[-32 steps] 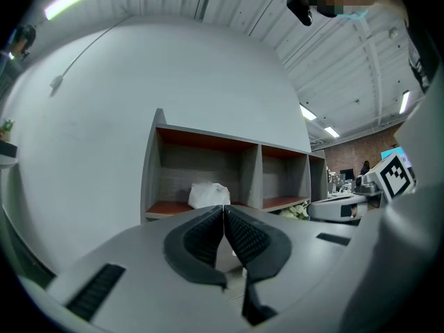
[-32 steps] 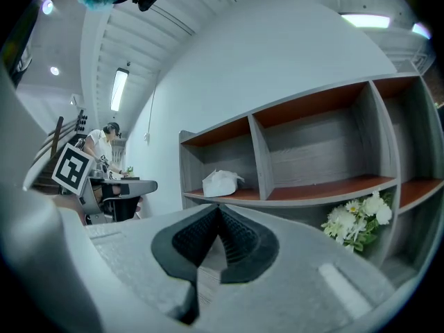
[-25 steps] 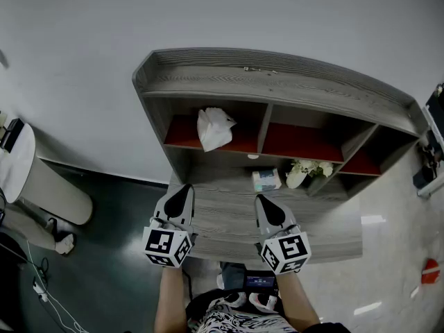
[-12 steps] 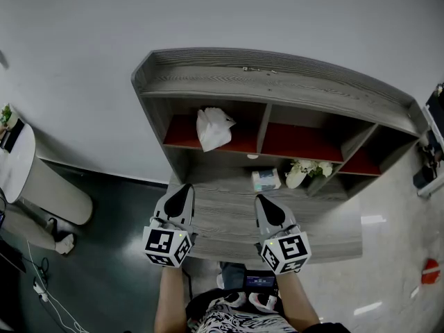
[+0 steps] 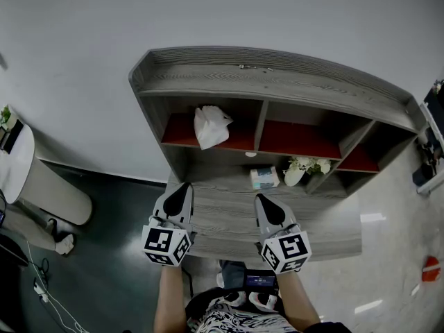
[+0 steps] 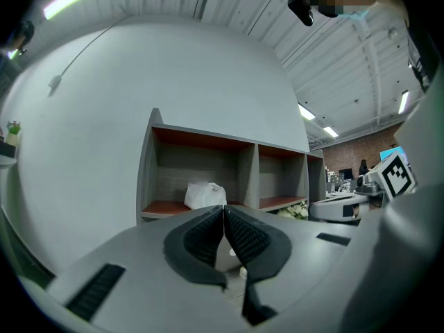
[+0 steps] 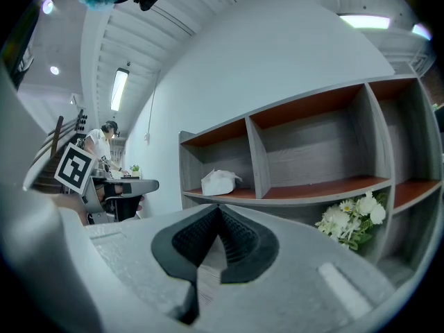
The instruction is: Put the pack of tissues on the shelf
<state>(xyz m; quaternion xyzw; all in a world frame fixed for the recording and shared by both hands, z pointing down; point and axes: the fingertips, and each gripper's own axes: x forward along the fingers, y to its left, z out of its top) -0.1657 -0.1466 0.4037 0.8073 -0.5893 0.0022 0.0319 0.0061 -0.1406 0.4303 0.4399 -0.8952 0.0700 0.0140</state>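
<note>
Holding a gripper in each hand, the person has both low over the front part of the grey wood-grain tabletop [image 5: 229, 220]. The left gripper [image 5: 182, 187] points toward the left side of the shelf. In the left gripper view its dark ribbed fingers [image 6: 198, 236] meet at the tips with nothing between them. The right gripper [image 5: 260, 200] sits alongside, well apart from the left one. In the right gripper view its fingers [image 7: 239, 245] are likewise pressed together at the tips and carry nothing. Each gripper has its marker cube at the rear, closest to the person.

Farther back, the pack of tissues [image 5: 264, 177] lies on the tabletop near its rear edge. It is ahead of the right gripper and apart from it, roughly below the upright divider between the left and middle compartments. Just right of the pack, a bunch of white flowers [image 5: 305, 166] rests on the same surface.

Above and behind them stands the shelf [image 5: 277, 82], made of grey wood with red-floored compartments side by side. A crumpled white bundle [image 5: 210, 125] sits in the left compartment; whether it is a bag or paper cannot be told. Behind the shelf is a plain white wall [image 5: 208, 12].
</note>
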